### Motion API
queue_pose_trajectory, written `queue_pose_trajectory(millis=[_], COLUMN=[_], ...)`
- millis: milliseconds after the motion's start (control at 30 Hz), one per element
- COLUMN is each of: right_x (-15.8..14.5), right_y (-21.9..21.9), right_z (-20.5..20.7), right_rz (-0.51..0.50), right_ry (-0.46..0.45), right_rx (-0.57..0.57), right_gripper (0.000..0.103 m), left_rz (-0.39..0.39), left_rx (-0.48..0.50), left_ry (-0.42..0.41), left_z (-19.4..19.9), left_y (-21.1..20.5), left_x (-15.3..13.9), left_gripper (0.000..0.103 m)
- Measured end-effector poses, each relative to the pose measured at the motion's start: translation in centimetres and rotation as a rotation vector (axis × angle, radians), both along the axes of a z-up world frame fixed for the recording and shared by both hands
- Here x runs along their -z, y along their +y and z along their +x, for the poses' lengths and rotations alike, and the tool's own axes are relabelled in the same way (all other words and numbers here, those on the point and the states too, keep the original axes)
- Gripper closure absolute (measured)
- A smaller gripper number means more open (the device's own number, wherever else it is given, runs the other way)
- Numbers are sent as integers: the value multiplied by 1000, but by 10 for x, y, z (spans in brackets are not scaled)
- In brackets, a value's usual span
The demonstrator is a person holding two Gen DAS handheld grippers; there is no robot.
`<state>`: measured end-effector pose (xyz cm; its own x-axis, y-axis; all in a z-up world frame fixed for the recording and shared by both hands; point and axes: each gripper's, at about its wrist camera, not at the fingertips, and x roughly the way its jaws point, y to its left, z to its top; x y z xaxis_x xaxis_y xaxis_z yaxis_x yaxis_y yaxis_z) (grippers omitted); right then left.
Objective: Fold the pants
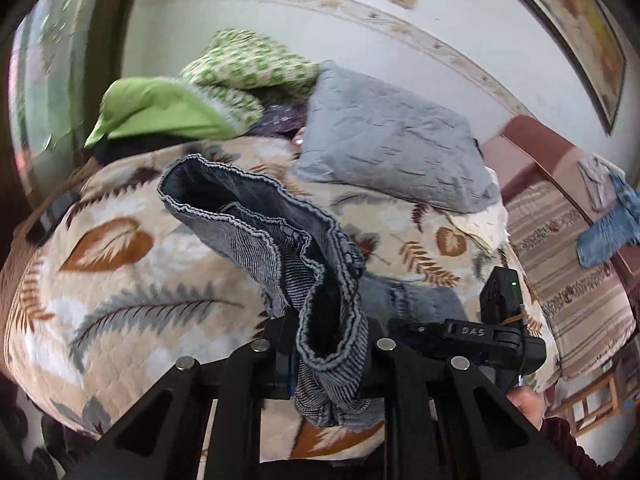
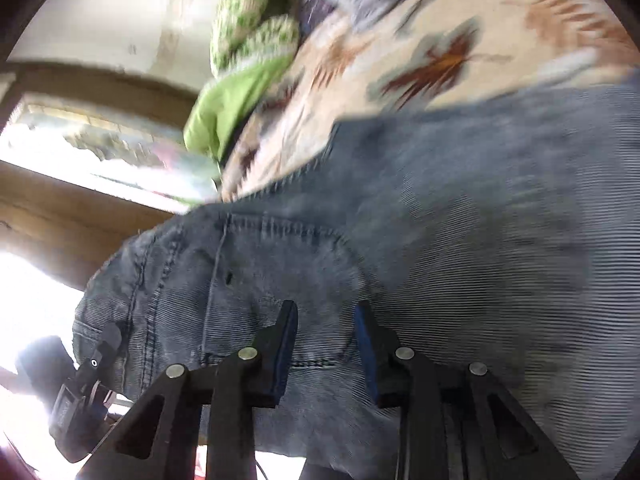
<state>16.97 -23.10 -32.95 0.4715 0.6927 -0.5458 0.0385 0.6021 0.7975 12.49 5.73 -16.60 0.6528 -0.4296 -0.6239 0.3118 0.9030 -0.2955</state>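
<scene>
Denim bunched tight in the left tool (image 1: pixel 326 344): the pants (image 1: pixel 280 240) rise off the leaf-print bedspread (image 1: pixel 132 272), hem gaping open, pads clamped on the fabric. Over to the right wrist view: right tool (image 2: pixel 326 344) hovers over blurred pants (image 2: pixel 440 240), narrow gap between its blue pads (image 2: pixel 286 354), whether it grips I cannot tell.

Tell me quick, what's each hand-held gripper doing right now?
Left hand-held gripper: shut on the pants.
Right hand-held gripper: gap between fingers, grip cannot be told.
</scene>
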Motion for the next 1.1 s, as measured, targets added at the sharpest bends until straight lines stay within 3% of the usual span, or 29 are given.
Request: queue_pose_trajectory(millis=[200, 433, 633, 700, 767, 867, 967, 1000, 1067, 1100], right_x=[-19, -21, -20, -19, -18, -16, -17, -18, -24, -28], right_y=[-97, -176, -233, -247, -253, -253, -249, -245, -236, -232], right_z=[-49, -99, -138, -145, -150, -145, -139, -136, -130, -126], right_rz=[15, -2, -18, -18, -17, -21, -21, -22, -29, -40], right_ry=[-79, -83, -75, -71, -63, -56, -53, -51, -54, -62], right_rx=[169, 350, 461, 480, 495, 502, 498, 493, 472, 461], right_gripper=[71, 71, 71, 71, 71, 71, 68, 68, 68, 68], left_rz=[16, 44, 106, 176, 238, 165, 93, 83, 93, 97], left_rx=[126, 296, 390, 422, 438, 463, 498, 504, 476, 448], left_ry=[-21, 8, 136, 159, 183, 163, 152, 128, 72, 39], left_z=[-1, 4, 14, 7, -1, -6, -11, -13, -14, -15], left_y=[-68, -167, -262, -289, -302, -289, -275, -269, -256, -245], left_x=[-19, -3, 72, 104, 119, 96, 63, 51, 30, 21], left_gripper=[84, 84, 83, 81, 80, 64, 54, 50, 30, 30])
